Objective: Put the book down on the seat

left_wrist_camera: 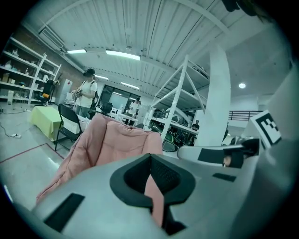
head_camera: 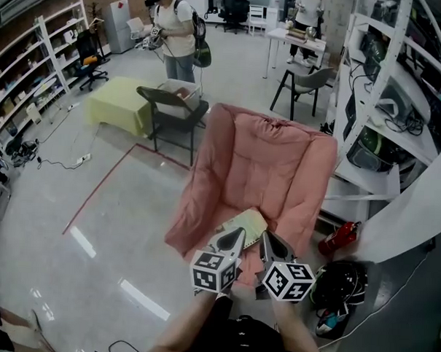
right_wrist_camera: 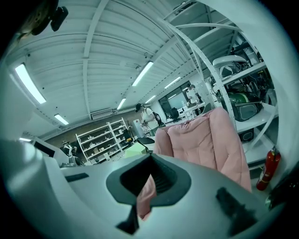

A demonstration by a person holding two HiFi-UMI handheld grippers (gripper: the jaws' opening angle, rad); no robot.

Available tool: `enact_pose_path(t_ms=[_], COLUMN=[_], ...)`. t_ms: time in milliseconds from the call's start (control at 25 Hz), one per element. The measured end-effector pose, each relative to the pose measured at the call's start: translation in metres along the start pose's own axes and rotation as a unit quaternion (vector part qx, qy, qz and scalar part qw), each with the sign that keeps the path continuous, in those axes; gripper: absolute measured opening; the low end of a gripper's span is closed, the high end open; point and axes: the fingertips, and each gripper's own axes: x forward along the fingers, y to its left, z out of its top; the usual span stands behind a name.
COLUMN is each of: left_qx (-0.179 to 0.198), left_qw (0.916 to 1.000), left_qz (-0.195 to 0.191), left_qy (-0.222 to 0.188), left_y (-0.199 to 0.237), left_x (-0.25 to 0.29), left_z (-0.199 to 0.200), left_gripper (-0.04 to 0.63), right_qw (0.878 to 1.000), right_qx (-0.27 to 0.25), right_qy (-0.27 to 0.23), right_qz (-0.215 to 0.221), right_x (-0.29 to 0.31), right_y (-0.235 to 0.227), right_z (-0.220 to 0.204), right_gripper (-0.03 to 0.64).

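Observation:
In the head view a pale yellow-green book (head_camera: 245,222) lies on the seat of a pink padded chair (head_camera: 265,166), near its front edge. My left gripper (head_camera: 235,236) is shut, and its tip sits at the book's near edge. Just to the right, my right gripper (head_camera: 268,244) is also shut, above the seat's front. In the left gripper view the jaws (left_wrist_camera: 152,186) are closed with only pink chair fabric (left_wrist_camera: 117,140) beyond them. The right gripper view shows its jaws (right_wrist_camera: 144,192) closed as well, facing the chair's back (right_wrist_camera: 205,140). The book shows in neither gripper view.
A dark folding chair (head_camera: 172,107) and a yellow-covered table (head_camera: 121,105) stand behind the pink chair. White shelving (head_camera: 384,106) runs along the right, with a red fire extinguisher (head_camera: 340,237) and a black helmet (head_camera: 340,285) at its foot. A person (head_camera: 176,27) stands far back.

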Motion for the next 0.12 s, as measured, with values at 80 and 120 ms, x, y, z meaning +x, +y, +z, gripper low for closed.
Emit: enact_pose_path(t_ms=[80,120], left_qx=[-0.001,-0.002], left_qw=[1.0000,1.0000], left_qz=[0.000,-0.001], left_qy=[0.001,0.001], left_y=[0.0000,0.0002], left_x=[-0.0011,-0.0017], left_z=[-0.0008,-0.0014], left_gripper=[0.009,0.009], right_qw=[1.000,1.000], right_qx=[0.004,0.006], right_qy=[0.001,0.001], right_qz=[0.003,0.004], right_x=[-0.0002,-0.0003], right_y=[0.0019,0.0030], right_z=[-0.0015,-0.0024], right_gripper=[0.012,0.012])
